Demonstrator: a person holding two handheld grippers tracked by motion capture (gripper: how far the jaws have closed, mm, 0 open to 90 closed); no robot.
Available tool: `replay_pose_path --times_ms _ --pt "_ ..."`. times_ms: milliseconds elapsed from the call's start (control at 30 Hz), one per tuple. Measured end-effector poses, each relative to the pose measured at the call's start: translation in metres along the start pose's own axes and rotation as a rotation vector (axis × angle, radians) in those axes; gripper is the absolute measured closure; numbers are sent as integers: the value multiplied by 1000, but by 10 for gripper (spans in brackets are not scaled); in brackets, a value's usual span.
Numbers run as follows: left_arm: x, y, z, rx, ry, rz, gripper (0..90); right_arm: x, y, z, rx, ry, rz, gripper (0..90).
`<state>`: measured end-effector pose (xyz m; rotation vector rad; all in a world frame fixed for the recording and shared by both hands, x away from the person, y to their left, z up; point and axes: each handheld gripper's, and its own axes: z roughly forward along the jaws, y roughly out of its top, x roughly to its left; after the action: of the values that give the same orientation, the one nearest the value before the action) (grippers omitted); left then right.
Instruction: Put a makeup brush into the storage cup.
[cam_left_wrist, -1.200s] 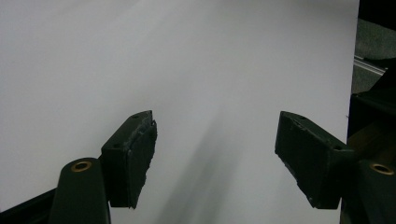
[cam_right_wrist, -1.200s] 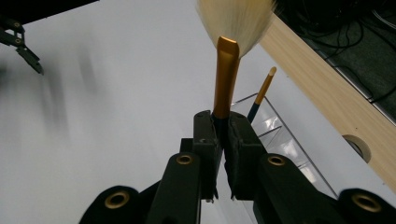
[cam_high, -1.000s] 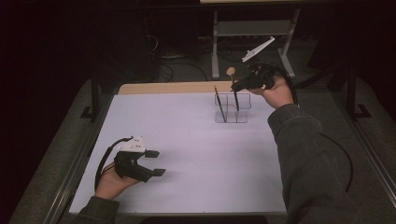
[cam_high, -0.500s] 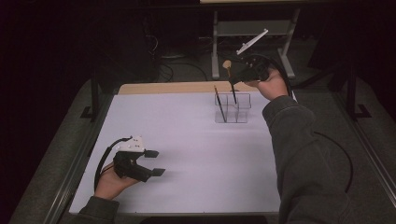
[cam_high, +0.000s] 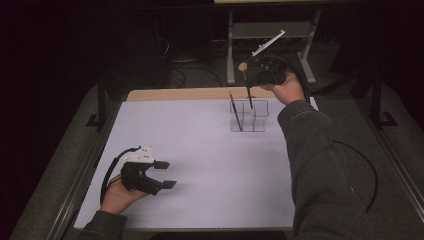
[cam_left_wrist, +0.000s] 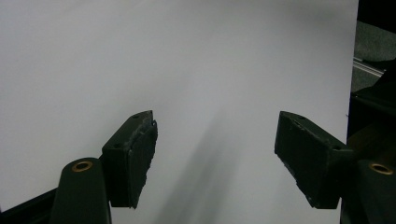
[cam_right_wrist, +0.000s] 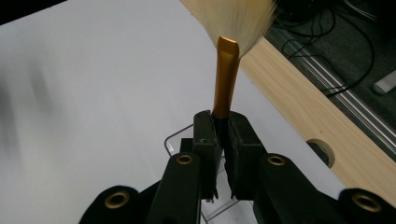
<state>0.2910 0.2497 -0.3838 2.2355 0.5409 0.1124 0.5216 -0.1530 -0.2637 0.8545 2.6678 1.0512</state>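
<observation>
Your right gripper (cam_high: 248, 75) is pinching a brush (cam_right_wrist: 226, 79). Its two black jaws are pressed tight on the brush, just below the gold metal part. The soft, pale hairs fan out at the top. In the high view, you hold the brush up over the far edge of the tabletop (cam_high: 200, 150). Its dark handle points down into a clear box (cam_high: 248, 116) with little rooms in it. The tip is at the back of the box, but you cannot tell if it touches the bottom.

A second brush (cam_high: 235, 111) stands tilted in the left part of that box. The box sits on the white tabletop, near the far edge, toward the right corner.

Your left gripper (cam_high: 162, 174) rests in your hand by the near left corner of the tabletop, well apart from the box. Its jaws are spread wide, and there is nothing between them but the white top.

A wood strip (cam_high: 190, 94) runs along the far edge.
</observation>
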Motion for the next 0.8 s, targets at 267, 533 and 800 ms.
replay_pose_path --times_ms 267,533,800 --pt "0 -1 1 5 -1 -2 283 -2 0 8 7 -15 9 829" --pt "-1 0 0 1 -2 -1 282 -3 -1 13 17 -35 15 829" --pt "-1 -1 0 -1 -3 -8 281 -4 -4 17 13 -34 26 829"
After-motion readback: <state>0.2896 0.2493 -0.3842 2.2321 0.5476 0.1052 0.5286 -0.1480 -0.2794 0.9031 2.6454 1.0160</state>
